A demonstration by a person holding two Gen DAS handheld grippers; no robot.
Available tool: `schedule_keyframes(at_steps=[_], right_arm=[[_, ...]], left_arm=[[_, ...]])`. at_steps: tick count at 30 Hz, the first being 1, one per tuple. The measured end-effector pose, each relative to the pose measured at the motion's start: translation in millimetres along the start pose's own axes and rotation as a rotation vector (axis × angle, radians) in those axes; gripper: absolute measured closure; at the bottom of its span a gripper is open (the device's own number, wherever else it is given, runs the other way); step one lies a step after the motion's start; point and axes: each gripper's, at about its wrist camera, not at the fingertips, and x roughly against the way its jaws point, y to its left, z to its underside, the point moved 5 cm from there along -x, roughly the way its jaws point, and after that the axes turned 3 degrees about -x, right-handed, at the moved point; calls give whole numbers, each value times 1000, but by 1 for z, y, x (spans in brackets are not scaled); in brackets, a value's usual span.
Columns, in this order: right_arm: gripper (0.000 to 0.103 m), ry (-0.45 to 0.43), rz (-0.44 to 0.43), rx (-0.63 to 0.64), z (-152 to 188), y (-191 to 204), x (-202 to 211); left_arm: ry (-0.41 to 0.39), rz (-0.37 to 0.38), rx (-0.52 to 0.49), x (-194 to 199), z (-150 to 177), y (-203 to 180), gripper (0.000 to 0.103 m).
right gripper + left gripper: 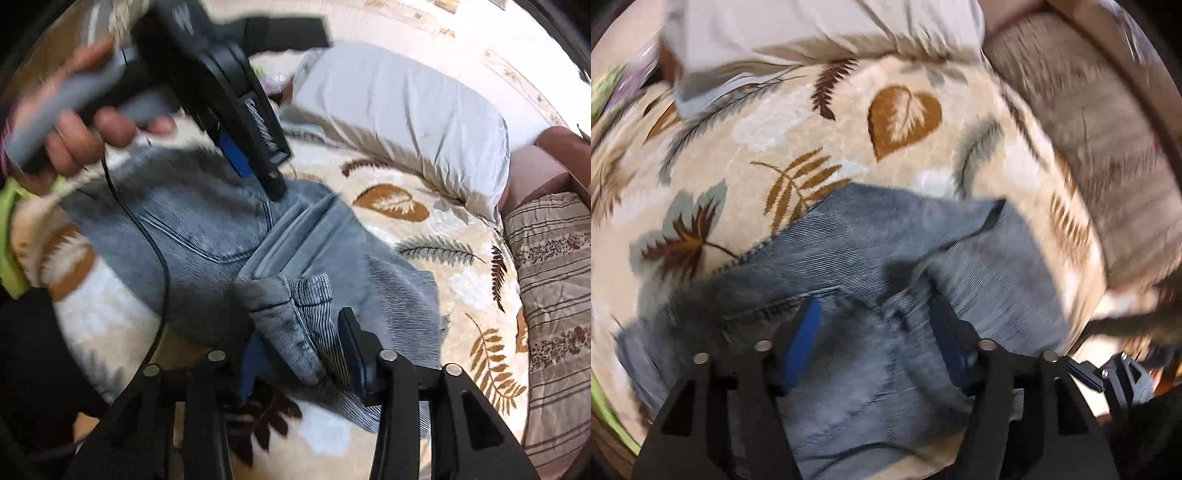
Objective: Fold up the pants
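A: Closest to us, the right gripper [301, 354] has a thick roll of the jeans [207, 221] sitting between its fingers. We read it as pinching that bunched hem or waistband edge, with the blue pads [356, 347] against the denim on either side.

B: Agreed, though the pad on the near side is half buried in cloth, so we judge the grip by the fold standing up between the fingers rather than by a clear view of both pads.

A: On the left wrist view, our left gripper [877, 314] hangs just over the denim with its fingers spread, nothing held between them. The picture is smeared, so whether the tips touch the cloth, we cannot tell.

B: From the right wrist view, the left one points down at a seam near the middle of the jeans, with the hand [85, 140] wrapped round its handle.

A: So the step, as we judge it, is mid-fold: one layer is already doubled over, and we are gathering the next edge.

B: The next move calls for the left to take a matching edge, then both carry it across evenly.

A: Further out, the jeans lie on the leaf-print blanket [424, 229], and beyond that sits a pale pillow [399, 110].
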Motion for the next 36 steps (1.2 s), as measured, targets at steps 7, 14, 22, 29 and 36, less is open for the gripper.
schedule_keyframes(at_steps=[7,14,22,29,36], right_arm=[[55,-76,-101,-492,-5,-132,15],[53,19,-214,-700,0,-182,-48],[53,129,-289,-785,13,-184,-107],[95,114,-299,-674,-1,-180,-111],[96,19,-246,-618,-23,-193,-96]], left_arm=[[54,50,231,-27,12,3,34],[114,70,324,-47,23,0,34],[107,172,378,-65,15,-17,25],[95,301,411,-71,5,-34,86],[-25,235,312,-52,-34,-40,85]])
